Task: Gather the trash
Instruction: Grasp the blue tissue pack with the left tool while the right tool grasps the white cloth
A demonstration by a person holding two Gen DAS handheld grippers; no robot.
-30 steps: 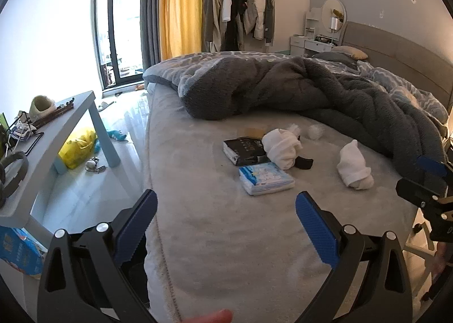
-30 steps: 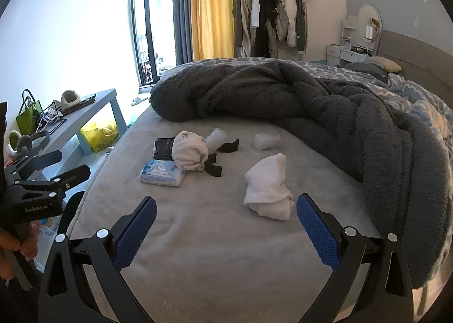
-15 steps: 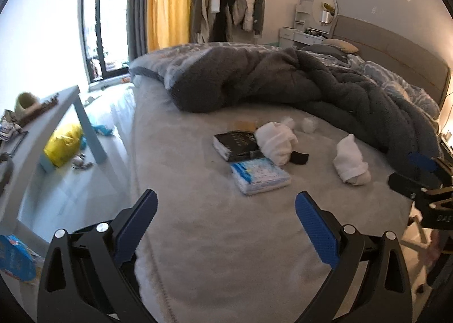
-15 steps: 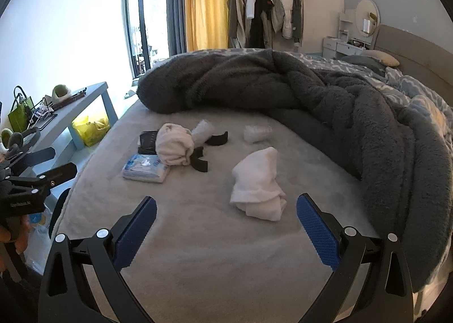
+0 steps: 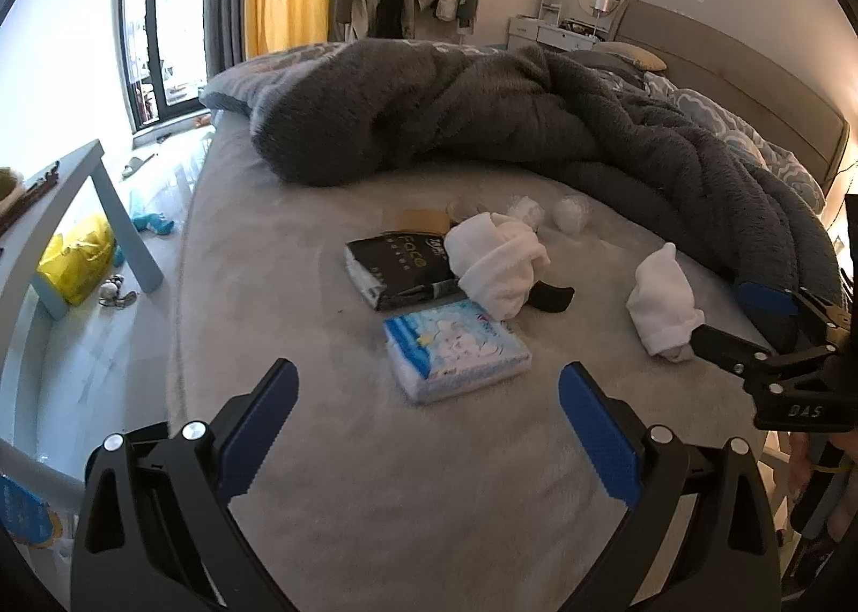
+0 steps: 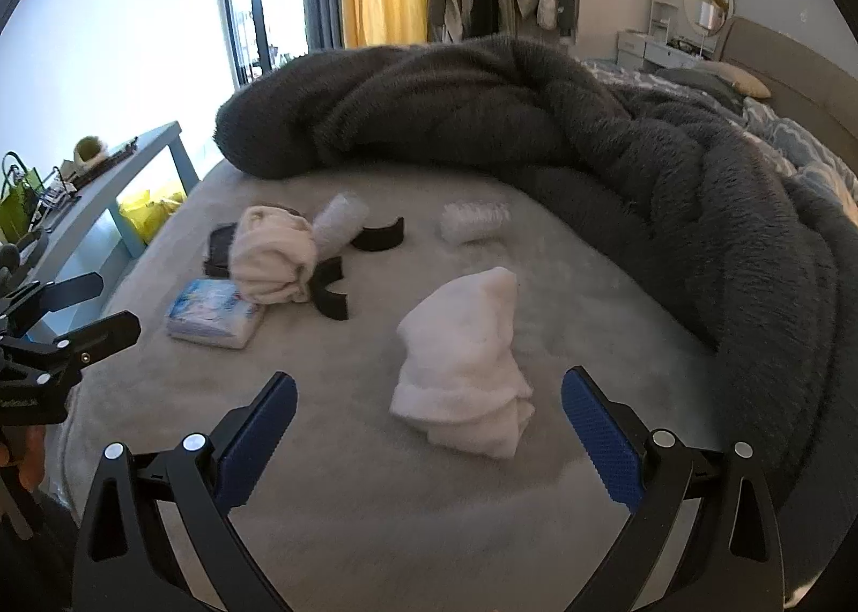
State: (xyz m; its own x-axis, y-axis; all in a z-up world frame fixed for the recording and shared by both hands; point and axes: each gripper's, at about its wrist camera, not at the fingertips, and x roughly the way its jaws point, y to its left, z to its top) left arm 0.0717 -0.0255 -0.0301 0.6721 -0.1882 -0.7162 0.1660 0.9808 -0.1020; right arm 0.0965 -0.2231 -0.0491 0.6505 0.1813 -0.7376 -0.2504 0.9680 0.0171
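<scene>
Hovering wide open and empty, left gripper (image 5: 426, 421) and right gripper (image 6: 429, 424) face the bed (image 5: 322, 451), where a black "face" pack (image 5: 399, 266) touches a blue tissue pack (image 5: 456, 352).

bed cover (image 5: 300, 354): grey, matt short-pile cloth
blanket (image 5: 482, 113): dark grey, shaggy fleece
tissue pack (image 5: 456, 352): glossy plastic film
white socks (image 6: 461, 370): soft knit
gripper pads (image 6: 600, 429): blue, dimpled rubbery
gripper frames (image 5: 161, 504): matt black plastic, metal screws
</scene>
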